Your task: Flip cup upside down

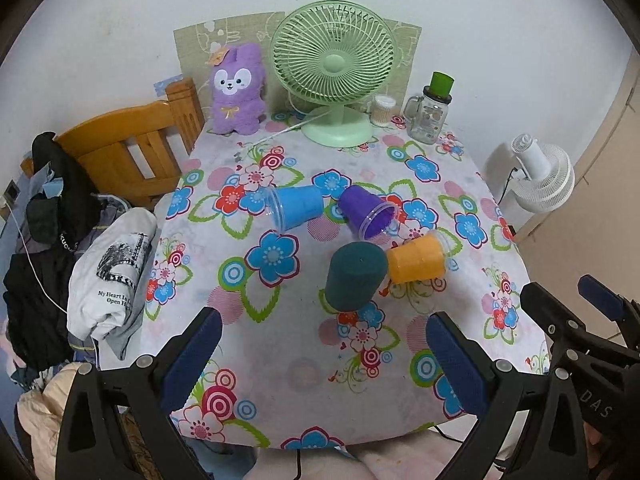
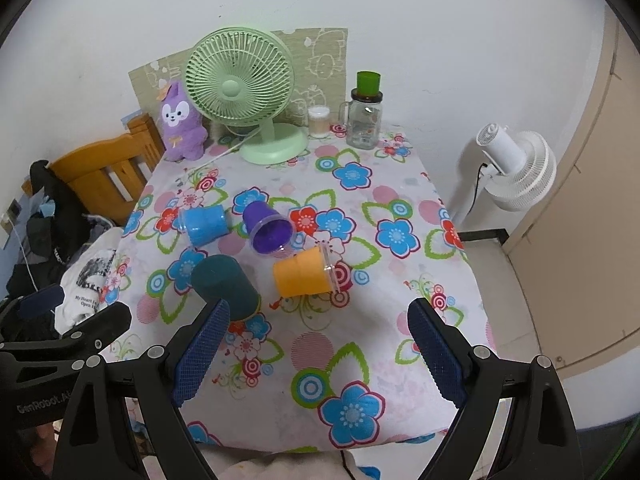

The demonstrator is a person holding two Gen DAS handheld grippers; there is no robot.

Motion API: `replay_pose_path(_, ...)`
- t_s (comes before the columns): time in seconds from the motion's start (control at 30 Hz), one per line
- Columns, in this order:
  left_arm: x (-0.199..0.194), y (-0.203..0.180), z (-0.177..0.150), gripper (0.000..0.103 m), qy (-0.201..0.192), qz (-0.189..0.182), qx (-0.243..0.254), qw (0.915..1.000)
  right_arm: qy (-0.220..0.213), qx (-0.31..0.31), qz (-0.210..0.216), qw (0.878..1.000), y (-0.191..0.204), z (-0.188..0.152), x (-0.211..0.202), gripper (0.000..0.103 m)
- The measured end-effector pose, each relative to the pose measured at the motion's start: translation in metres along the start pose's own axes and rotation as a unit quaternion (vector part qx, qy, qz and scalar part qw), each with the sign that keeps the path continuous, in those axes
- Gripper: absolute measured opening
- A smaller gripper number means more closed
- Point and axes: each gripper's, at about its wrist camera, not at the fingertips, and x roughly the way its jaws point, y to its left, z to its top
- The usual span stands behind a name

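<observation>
Both grippers hover low over the near edge of the surface [image 1: 400, 152], side by side. The left gripper [image 1: 324, 360] gapes wide, holding nothing; the right gripper [image 2: 320, 352] likewise. Bare flowered cloth lies between them and the cups. The dark green cup [image 1: 354, 276] stands upside down near the middle; the orange cup [image 1: 418, 260], purple cup [image 1: 366, 210] and blue cup [image 1: 298, 206] lie on their sides.

"My Heart Is Open" on white shirt [image 1: 112, 280], "GenRobot" on left tongs [image 2: 44, 400]
</observation>
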Motion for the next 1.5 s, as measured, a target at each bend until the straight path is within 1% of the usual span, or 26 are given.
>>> replay_pose_path(0.1,0.0013,-0.0011,-0.0020,0.103,0.003,-0.005,0.001,1.0000,-0.001,0.003,-0.009,1.000,0.0007,-0.0037,-0.0016,0.092)
replay_pose_path(0.23,0.0008,-0.0011,-0.0031,0.103,0.002,-0.004,0.003,1.0000,0.000,0.005,-0.009,1.000,0.0005,-0.0062,-0.0025,0.092)
replay_pose_path(0.7,-0.0056,-0.0021,-0.0014,0.103,-0.015,-0.002,0.006,0.9999,-0.013,0.004,-0.013,1.000,0.0010,-0.0036,-0.0069,0.092)
replay_pose_path(1.5,-0.0040,-0.0036,-0.0018,0.103,-0.009,0.001,0.009,0.9999,-0.007,0.004,-0.016,1.000,-0.0021,-0.0035,-0.0039,0.092)
